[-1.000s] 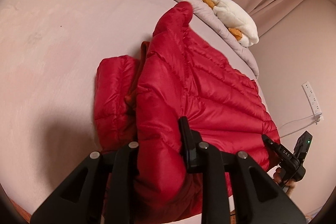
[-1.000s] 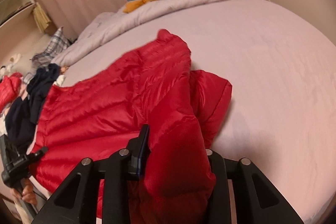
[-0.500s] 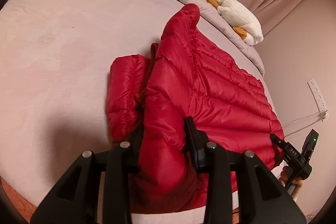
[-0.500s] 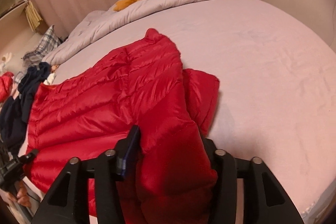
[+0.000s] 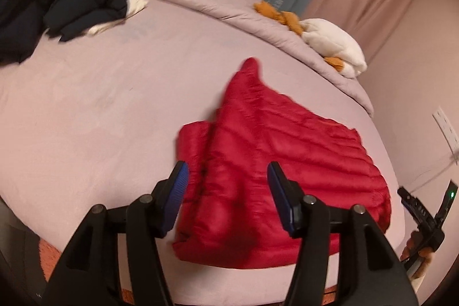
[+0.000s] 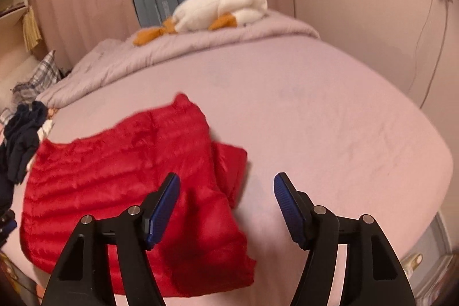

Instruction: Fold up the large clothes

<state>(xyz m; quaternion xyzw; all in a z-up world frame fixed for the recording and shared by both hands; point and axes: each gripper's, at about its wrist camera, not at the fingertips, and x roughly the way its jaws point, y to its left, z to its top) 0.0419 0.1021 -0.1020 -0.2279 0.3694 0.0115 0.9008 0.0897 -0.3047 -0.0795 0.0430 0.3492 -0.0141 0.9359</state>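
Both grippers have let go and lifted, jaws opening empty: the left gripper (image 5: 226, 191) hangs over the red down jacket (image 5: 275, 162) lying along the bed's (image 5: 100, 111) near edge, the right gripper (image 6: 226, 200) over its end.

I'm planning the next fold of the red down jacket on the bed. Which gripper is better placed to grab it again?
Left, probably. The left gripper hovers with the red jacket directly beyond its opening jaws, nothing pinched. The right gripper, also opening and empty, looks mostly at bare bed sheet.
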